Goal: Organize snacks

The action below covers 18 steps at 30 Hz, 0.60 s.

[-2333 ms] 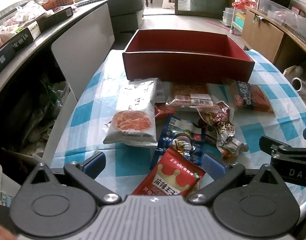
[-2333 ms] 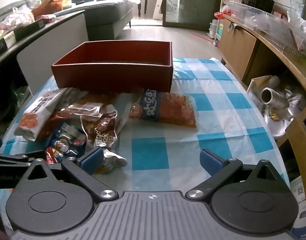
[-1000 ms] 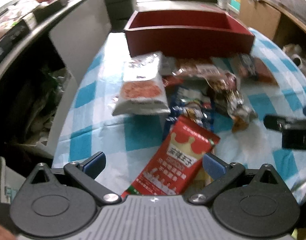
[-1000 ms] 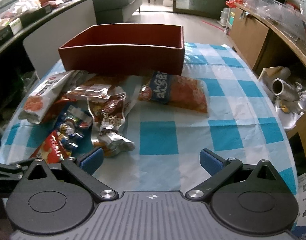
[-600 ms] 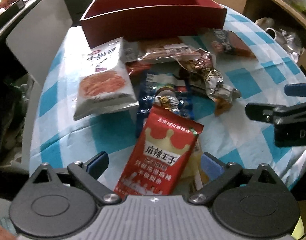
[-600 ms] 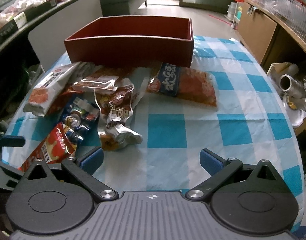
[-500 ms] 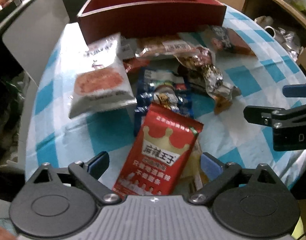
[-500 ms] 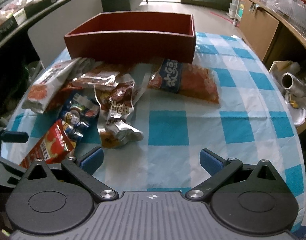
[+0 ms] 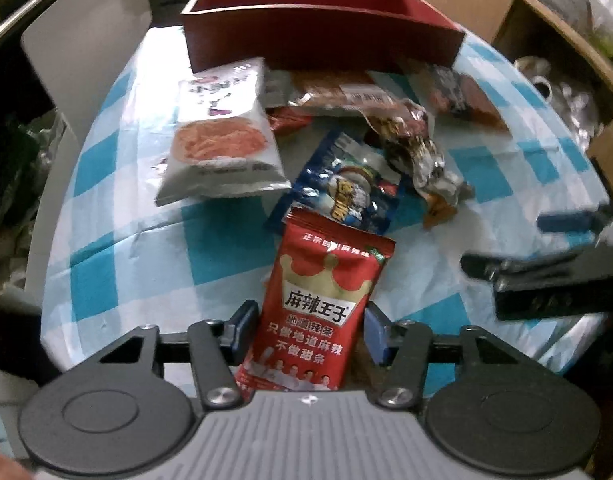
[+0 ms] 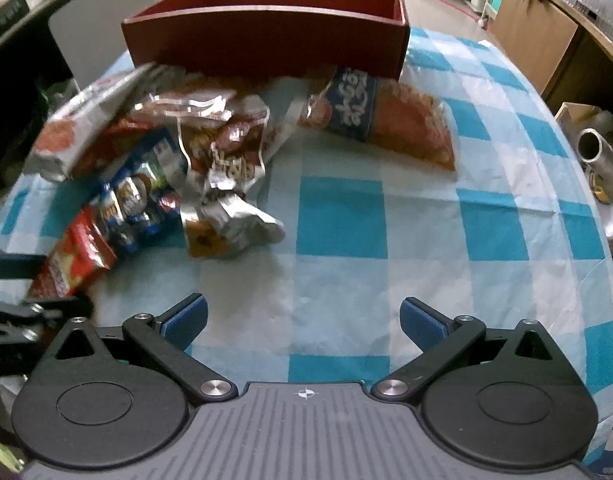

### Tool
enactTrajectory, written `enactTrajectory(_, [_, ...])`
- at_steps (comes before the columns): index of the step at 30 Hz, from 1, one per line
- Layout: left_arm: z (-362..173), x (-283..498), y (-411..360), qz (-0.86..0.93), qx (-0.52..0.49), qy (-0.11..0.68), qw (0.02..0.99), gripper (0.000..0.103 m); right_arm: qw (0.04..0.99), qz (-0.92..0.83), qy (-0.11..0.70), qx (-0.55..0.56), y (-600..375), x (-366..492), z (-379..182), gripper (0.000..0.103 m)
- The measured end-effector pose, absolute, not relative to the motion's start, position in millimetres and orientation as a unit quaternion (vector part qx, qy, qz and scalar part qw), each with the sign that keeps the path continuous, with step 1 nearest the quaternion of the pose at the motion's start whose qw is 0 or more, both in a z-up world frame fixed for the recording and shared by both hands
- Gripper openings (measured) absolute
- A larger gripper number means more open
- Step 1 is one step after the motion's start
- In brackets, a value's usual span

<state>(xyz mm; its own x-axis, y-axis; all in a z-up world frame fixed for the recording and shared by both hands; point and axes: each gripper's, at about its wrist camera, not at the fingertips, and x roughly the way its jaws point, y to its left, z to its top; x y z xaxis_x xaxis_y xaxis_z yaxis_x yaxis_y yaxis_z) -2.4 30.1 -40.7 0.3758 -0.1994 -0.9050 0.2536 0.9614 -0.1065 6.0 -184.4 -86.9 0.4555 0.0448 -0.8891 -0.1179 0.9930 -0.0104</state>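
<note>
A red snack packet [image 9: 326, 280] with a gold crown stands between the pads of my left gripper [image 9: 311, 334], whose jaws are closing; both blue pads touch its sides. The same packet [image 10: 72, 256] shows at the left of the right wrist view. My right gripper [image 10: 302, 318] hangs open over bare checked tablecloth [image 10: 342, 216], nothing between its fingers. A dark red open box [image 9: 318, 36] stands at the far side of the table, seen also as the box [image 10: 266, 36] from the right.
Loose snacks lie before the box: a white bag [image 9: 222, 140], a blue packet [image 9: 346, 188], a crumpled silver wrapper [image 9: 418, 148] and an orange packet with a blue band [image 10: 370, 116]. A white chair back [image 9: 86, 40] stands left; a wooden cabinet [image 10: 538, 44] right.
The left gripper's jaws have come in from wide apart onto the sides of the red packet. The right gripper has sunk a little toward the tablecloth, still open.
</note>
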Motion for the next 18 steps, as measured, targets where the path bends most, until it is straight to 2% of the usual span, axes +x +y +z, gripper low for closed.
enactTrajectory(10, [-38, 7, 71, -0.087, -0.076, 0.552, 0.826, 0.043, 0.853, 0.059, 0.517, -0.050, -173, 3, -95, 0.103])
enactTrajectory(15, [-33, 2, 68, -0.087, -0.065, 0.547, 0.830, 0.043, 0.863, 0.056, 0.500, -0.045, -173, -3, -96, 0.103])
enactTrajectory(16, [-33, 1, 70, -0.083, -0.065, 0.546, 0.831, 0.043, 0.860, 0.057, 0.505, -0.045, -173, -1, -95, 0.102])
enactTrajectory(18, [-31, -1, 78, -0.078, -0.078, 0.545, 0.831, 0.043, 0.858, 0.054, 0.510, -0.039, -171, -1, -88, 0.092])
